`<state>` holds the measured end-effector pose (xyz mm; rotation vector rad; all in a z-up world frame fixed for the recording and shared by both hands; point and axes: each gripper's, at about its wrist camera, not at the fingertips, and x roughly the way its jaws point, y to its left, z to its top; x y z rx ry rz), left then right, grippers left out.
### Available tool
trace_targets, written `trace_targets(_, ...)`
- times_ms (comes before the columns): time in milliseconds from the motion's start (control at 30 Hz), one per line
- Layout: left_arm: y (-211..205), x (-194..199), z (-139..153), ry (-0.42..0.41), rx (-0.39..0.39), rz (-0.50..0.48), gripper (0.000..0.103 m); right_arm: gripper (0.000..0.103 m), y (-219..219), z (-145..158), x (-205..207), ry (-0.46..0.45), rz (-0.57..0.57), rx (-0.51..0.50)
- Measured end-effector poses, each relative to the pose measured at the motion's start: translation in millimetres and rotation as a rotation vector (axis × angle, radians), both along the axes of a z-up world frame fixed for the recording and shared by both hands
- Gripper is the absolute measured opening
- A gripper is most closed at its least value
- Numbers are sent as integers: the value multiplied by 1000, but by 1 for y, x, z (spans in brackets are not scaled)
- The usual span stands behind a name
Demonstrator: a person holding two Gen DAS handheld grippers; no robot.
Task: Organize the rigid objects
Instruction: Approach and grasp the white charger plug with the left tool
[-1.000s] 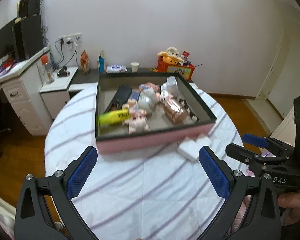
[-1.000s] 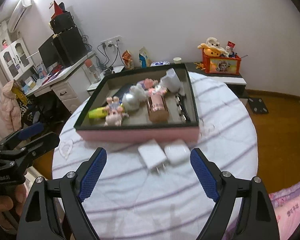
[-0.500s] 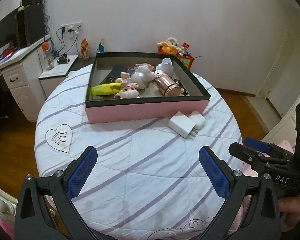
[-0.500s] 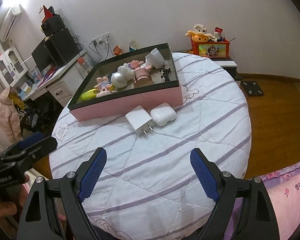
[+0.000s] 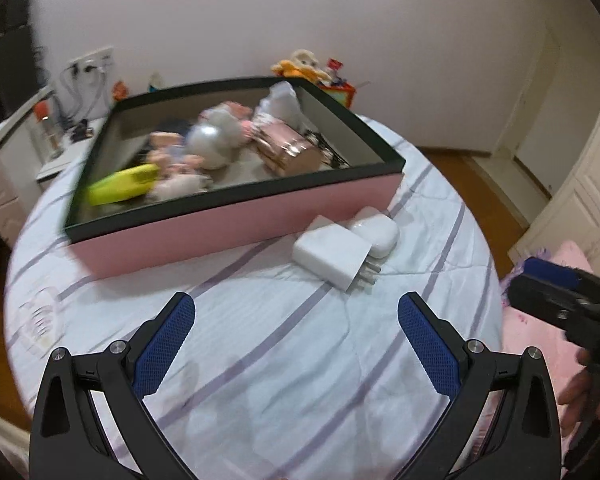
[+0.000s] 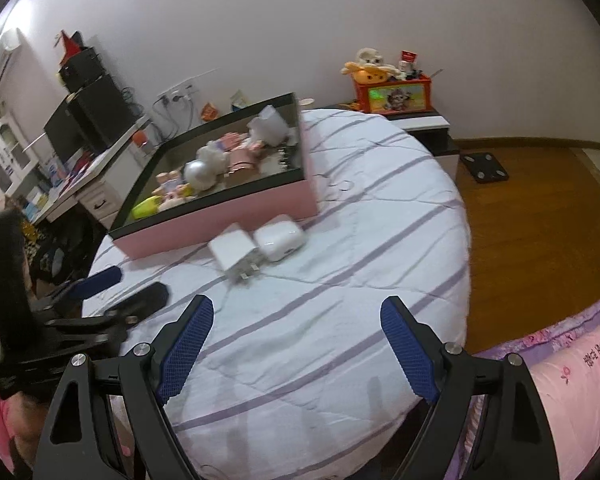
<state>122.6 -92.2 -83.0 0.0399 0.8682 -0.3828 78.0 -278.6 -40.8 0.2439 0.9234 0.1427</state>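
A white charger plug [image 5: 334, 254] [image 6: 236, 252] and a white earbud case [image 5: 374, 228] [image 6: 280, 238] lie side by side on the striped round bed cover, just in front of a pink box with a black rim [image 5: 236, 216] [image 6: 220, 220]. Inside the box lie a yellow tube [image 5: 122, 184], small pink figures, a silver ball [image 5: 208, 142] and a rose-gold can [image 5: 288, 150]. My left gripper [image 5: 296, 316] is open above the cover, short of the plug. My right gripper [image 6: 296, 320] is open too, nearer the bed's edge, nothing between its fingers.
The round bed [image 6: 360, 240] drops to a wooden floor [image 6: 540, 208] on the right, where a black scale [image 6: 484, 166] lies. A desk with monitors [image 6: 88, 120] stands at left. A red toy box [image 6: 394, 92] sits on a low cabinet behind. Pink bedding [image 6: 560, 380] lies near right.
Both grippers have dropped and come closer to the bed; the plug and case now loom larger. The left gripper has come in over the cover beside the right one. Jaws unchanged.
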Motion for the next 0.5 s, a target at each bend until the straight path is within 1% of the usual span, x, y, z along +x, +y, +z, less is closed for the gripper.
trace_targets(100, -17, 15, -14, 17, 23, -30, 102, 87, -10, -6, 4, 17, -21, 1)
trace_targets(267, -39, 31, -27, 24, 52, -48, 102, 87, -18, -16, 12, 42, -36, 2)
trace_targets(433, -46, 42, -35, 17, 85, -50, 102, 87, -20, -21, 19, 55, -34, 4)
trace_targets(500, -45, 46, -38, 27, 78, -51, 102, 87, -21, -24, 21, 60, -33, 8)
